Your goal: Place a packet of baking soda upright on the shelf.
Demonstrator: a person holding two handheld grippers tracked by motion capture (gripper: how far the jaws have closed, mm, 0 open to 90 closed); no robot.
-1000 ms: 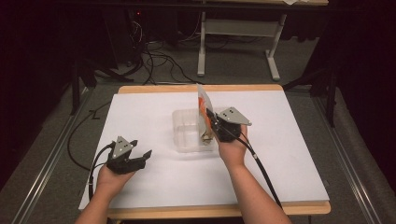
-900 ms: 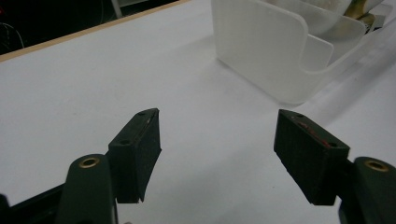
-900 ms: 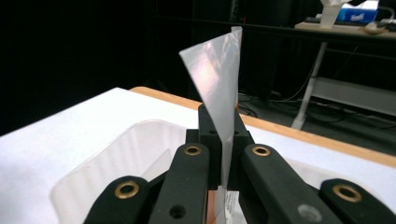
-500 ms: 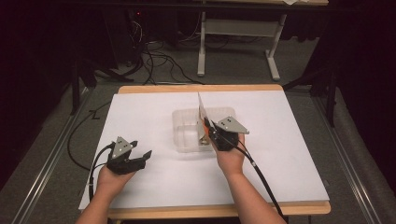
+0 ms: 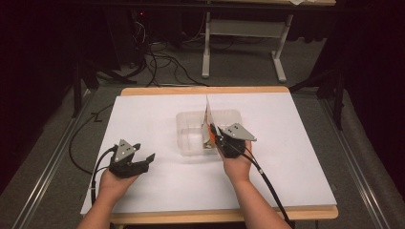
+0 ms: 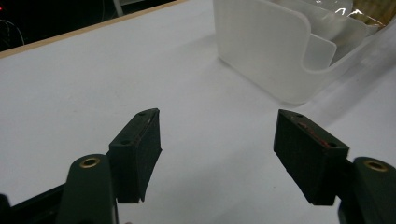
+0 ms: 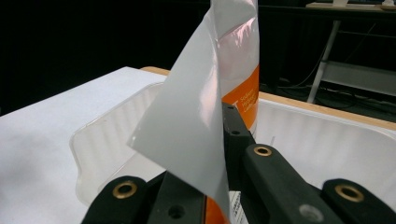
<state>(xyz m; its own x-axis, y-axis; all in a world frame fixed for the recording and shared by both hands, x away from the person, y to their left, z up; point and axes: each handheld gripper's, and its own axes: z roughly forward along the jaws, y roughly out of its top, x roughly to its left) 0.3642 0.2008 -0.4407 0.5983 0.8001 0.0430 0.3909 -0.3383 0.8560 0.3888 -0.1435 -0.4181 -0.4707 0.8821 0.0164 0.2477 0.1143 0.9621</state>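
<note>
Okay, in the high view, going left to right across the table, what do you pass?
Left gripper, jaws open → clear tub → packet standing up from the tub → right gripper, jaws shut on the packet.

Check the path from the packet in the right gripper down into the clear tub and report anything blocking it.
Nothing visible blocks it. The right gripper is shut on the packet, which stands upright at the tub; what lies under it is hidden. The left gripper rests open on the table, apart from the tub.

A white table point(image 5: 157, 114) stands on grey carpet, with cables point(image 5: 157, 62) and a desk frame point(image 5: 243, 33) behind.
</note>
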